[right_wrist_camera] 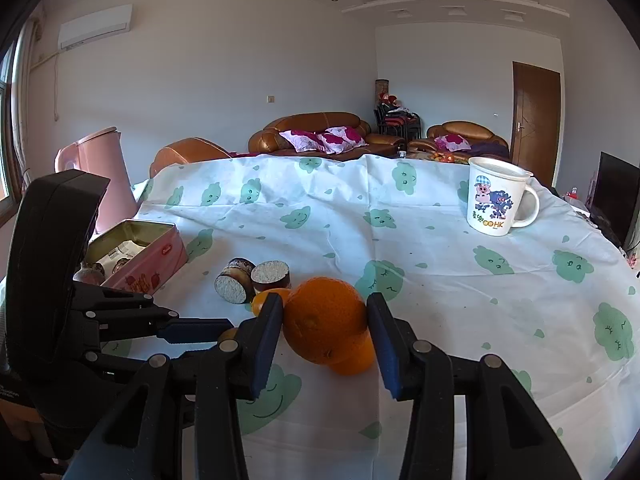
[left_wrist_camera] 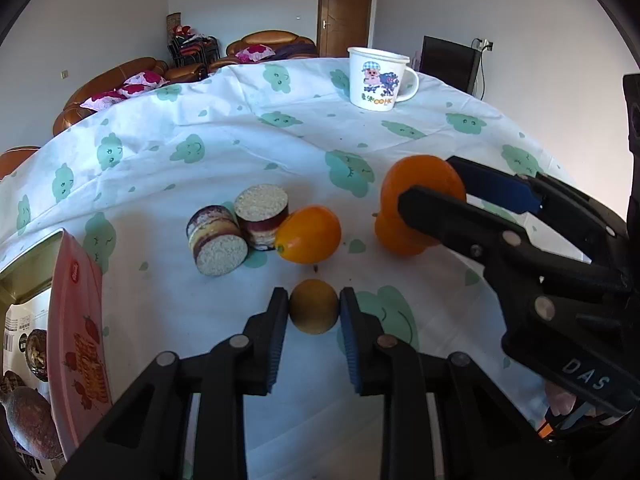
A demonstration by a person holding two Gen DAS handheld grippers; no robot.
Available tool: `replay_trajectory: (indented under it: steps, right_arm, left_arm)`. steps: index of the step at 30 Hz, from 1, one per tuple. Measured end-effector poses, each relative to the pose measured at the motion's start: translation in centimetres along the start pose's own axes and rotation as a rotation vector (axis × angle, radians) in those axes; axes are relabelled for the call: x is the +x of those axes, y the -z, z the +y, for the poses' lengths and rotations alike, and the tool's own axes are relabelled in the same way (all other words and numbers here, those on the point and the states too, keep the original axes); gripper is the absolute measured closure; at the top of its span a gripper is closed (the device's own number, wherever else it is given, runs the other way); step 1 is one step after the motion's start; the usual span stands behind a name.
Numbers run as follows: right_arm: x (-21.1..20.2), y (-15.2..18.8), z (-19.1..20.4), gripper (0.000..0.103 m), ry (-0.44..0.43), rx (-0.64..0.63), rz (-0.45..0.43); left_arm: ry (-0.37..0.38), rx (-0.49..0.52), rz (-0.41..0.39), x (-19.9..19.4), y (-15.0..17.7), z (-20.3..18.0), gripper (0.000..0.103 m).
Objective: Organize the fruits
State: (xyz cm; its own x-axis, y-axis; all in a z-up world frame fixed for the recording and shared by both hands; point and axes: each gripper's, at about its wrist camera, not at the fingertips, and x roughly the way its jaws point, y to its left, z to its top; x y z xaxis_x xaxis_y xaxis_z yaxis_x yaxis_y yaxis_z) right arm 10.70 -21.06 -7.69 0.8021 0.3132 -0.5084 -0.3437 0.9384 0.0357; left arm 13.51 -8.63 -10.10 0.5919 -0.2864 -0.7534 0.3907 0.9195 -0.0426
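My left gripper [left_wrist_camera: 314, 306] is shut on a small brown round fruit [left_wrist_camera: 313, 307] just above the tablecloth. My right gripper [right_wrist_camera: 325, 320] is shut on a large orange [right_wrist_camera: 324, 320], which sits against a second orange [right_wrist_camera: 354, 358] below it; both show in the left wrist view [left_wrist_camera: 420, 184]. A yellow-orange oval fruit [left_wrist_camera: 308, 234] lies mid-table beside two purple cut cylinders [left_wrist_camera: 240, 232] with pale grainy ends. The left gripper shows at the left of the right wrist view [right_wrist_camera: 192, 330].
A pink open tin [right_wrist_camera: 140, 256] with packets inside stands at the left, near the left gripper. A white cartoon mug [right_wrist_camera: 496, 200] stands at the far right. A pink kettle [right_wrist_camera: 104, 172] is behind the tin. The tablecloth [left_wrist_camera: 360, 120] has green cloud prints.
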Motion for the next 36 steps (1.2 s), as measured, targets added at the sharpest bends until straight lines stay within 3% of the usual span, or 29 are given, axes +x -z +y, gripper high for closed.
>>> replay_trajectory:
  steps: [11,36]
  right_arm:
    - [-1.0,0.1,0.1,0.057,-0.018,-0.007,-0.055]
    - [-3.0,0.5,0.7,0.057,-0.041,-0.046,-0.175]
  left_arm:
    - [-0.039,-0.041,-0.210,-3.9,0.5,0.9,0.075]
    - [-0.136,-0.066,-0.420,-7.6,1.9,1.1,0.075]
